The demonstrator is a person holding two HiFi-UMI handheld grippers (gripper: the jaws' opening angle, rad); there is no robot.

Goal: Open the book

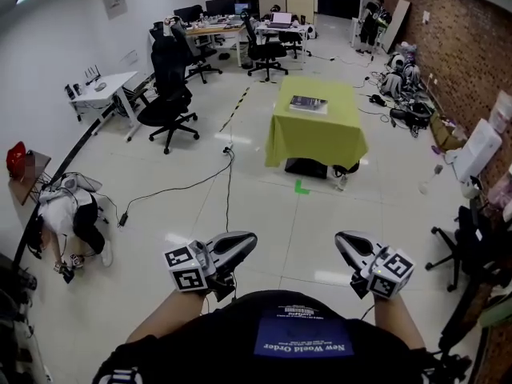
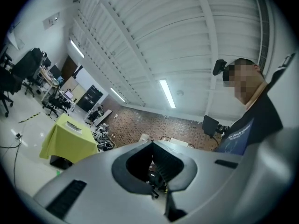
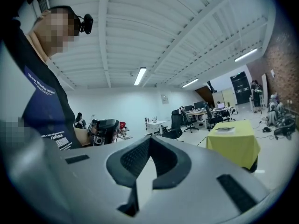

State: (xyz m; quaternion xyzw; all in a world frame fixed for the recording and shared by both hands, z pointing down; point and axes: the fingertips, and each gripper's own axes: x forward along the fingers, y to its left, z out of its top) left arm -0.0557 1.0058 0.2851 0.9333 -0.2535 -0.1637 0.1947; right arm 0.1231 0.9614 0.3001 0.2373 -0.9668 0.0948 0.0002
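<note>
Two hand-held grey grippers, left gripper (image 1: 244,239) and right gripper (image 1: 345,239), both closed on nothing, well apart from the thin dark-covered book (image 1: 308,103).

Held low and side by side before a dark blue printed shirt (image 1: 304,338), each with a black-and-white marker cube at its rear. Seen in the left gripper view (image 2: 152,143) and the right gripper view (image 3: 149,140) with dark ribbed pads meeting at the tips, nothing between them. Lying flat, apparently closed, on top of a square table draped in yellow-green cloth (image 1: 316,138), across the pale tiled floor and far ahead of both grippers. Marked just before that table with a small green tape corner (image 1: 301,187); flanked on the left by black wheeled office chairs (image 1: 170,102) and, further left, by a person crouching on the floor (image 1: 76,214) near black cables.
</note>
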